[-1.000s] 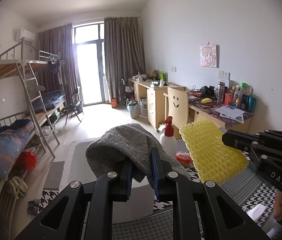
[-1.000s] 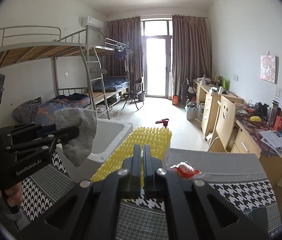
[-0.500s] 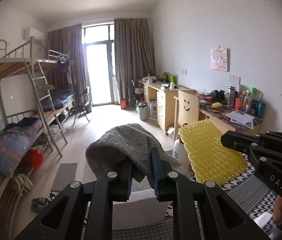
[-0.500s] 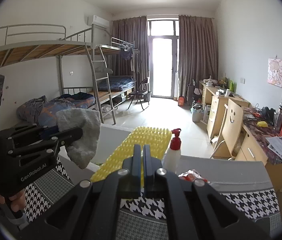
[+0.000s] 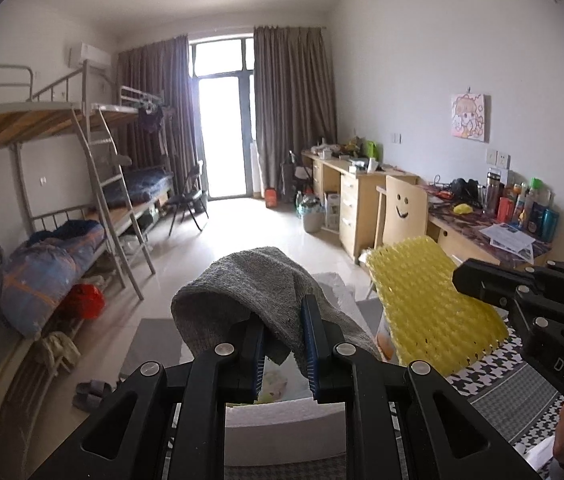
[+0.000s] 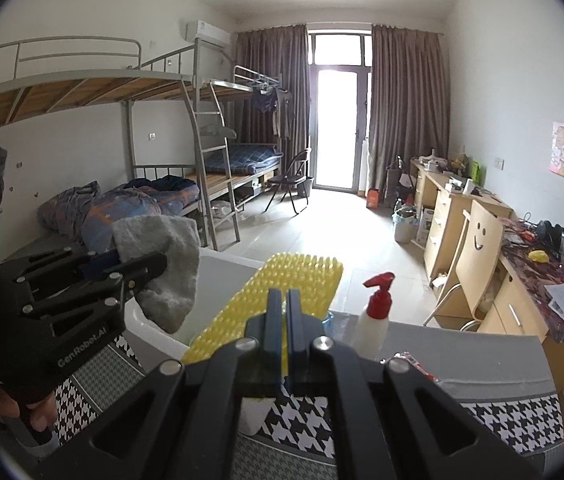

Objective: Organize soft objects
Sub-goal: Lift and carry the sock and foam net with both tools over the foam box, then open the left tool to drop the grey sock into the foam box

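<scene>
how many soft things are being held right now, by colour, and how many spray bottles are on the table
grey cloth, in the left gripper: 1
yellow foam net, in the right gripper: 1
spray bottle, white with red top: 1
total: 3

From your left wrist view the gray towel [image 5: 254, 292] drapes right over the jaws, so you can't see the white foam box [image 5: 282, 420] floor behind it, and the spray bottle [image 6: 376, 316] is totally hidden there by the yellow foam net [image 5: 426, 304]. In the right view that net's near end vanishes behind the right gripper [image 6: 284, 320]. The bottles [image 5: 530, 208] on the far desk are too small to read.
</scene>
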### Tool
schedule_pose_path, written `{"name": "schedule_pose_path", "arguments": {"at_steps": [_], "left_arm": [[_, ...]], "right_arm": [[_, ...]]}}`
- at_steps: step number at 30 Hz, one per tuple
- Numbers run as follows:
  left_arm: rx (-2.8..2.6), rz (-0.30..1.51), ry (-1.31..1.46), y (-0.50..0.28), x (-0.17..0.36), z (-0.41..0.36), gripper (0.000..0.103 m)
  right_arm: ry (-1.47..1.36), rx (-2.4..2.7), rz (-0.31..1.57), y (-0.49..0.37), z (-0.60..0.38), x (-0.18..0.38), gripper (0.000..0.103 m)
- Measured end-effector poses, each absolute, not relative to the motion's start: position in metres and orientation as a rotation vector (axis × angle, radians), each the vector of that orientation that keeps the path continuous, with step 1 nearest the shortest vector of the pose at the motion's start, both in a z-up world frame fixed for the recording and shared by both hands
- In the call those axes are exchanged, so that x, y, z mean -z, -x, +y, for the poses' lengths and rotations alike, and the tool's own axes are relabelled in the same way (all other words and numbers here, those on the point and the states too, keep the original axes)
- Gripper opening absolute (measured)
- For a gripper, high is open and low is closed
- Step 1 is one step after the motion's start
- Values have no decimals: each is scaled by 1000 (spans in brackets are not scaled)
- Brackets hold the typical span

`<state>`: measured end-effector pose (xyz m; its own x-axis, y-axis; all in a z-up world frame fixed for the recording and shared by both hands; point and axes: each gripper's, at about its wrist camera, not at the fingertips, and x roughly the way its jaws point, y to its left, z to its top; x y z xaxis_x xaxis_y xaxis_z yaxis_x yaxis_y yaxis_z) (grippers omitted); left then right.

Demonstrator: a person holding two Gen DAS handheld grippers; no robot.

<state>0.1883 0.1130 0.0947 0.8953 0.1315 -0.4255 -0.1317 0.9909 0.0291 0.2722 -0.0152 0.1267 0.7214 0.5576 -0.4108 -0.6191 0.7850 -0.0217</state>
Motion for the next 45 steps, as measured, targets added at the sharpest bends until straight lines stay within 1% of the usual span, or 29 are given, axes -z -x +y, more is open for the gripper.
{"name": "schedule_pose_path", "arguments": {"at_steps": [26, 27, 29, 30, 31, 32, 33, 37, 39, 42, 45], "left_arm": [[-165, 527, 33, -227, -77, 133, 18], [-160, 530, 36, -229, -76, 134, 20], [-176, 538, 24, -232, -73, 136, 25], [-190, 539, 15, -232, -72, 137, 35], [-193, 538, 1, -230, -70, 137, 52], [-187, 535, 2, -229, -70, 138, 60], [-189, 523, 6, -226, -70, 139, 70], [-220, 494, -11, -218, -74, 142, 85], [-221, 493, -5, -215, -76, 144, 88], [-236, 481, 2, -209, -78, 148, 95], [-253, 471, 15, -204, -80, 154, 96]], "right_arm": [[186, -679, 446, -302, 24, -120, 4], [188, -679, 447, -302, 25, -120, 4], [191, -677, 448, -304, 27, -119, 4], [190, -674, 450, -304, 27, -118, 4], [190, -670, 452, -305, 28, -117, 4], [190, -667, 457, -306, 28, -116, 4], [190, -669, 461, -307, 29, -115, 4], [197, -666, 459, -308, 31, -116, 4], [201, -665, 456, -307, 32, -116, 4], [203, -668, 457, -307, 32, -116, 4], [204, -673, 463, -309, 37, -115, 4]]}}
